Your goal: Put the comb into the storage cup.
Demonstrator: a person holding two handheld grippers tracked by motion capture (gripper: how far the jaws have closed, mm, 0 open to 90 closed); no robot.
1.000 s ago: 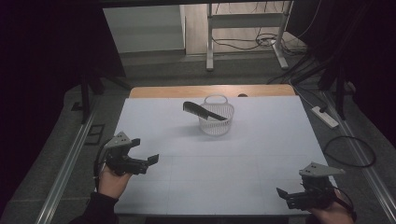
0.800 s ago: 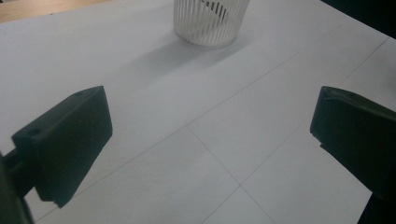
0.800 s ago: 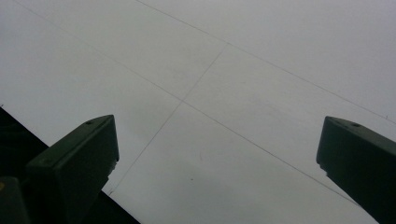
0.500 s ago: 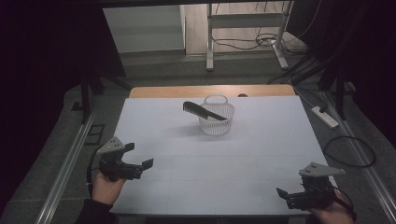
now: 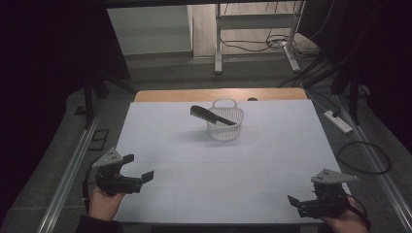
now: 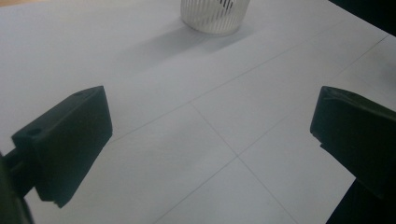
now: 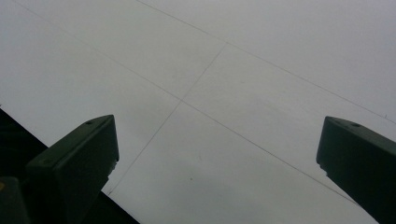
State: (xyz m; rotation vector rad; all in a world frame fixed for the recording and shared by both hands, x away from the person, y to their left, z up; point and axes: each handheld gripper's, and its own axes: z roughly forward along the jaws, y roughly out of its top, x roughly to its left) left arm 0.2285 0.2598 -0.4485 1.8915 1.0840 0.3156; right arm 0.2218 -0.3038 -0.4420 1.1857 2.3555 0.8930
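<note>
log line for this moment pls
left gripper: open, empty | right gripper: open, empty | comb: in basket, tilted

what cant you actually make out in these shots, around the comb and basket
- High view: the lower end of the comb sits inside the basket, hidden by its slatted wall.
- High view: the comb's teeth are too small to tell.
- Left gripper view: the basket's top is cut off by the upper edge.
- High view: a small dark thing behind the basket is too small to name.
</note>
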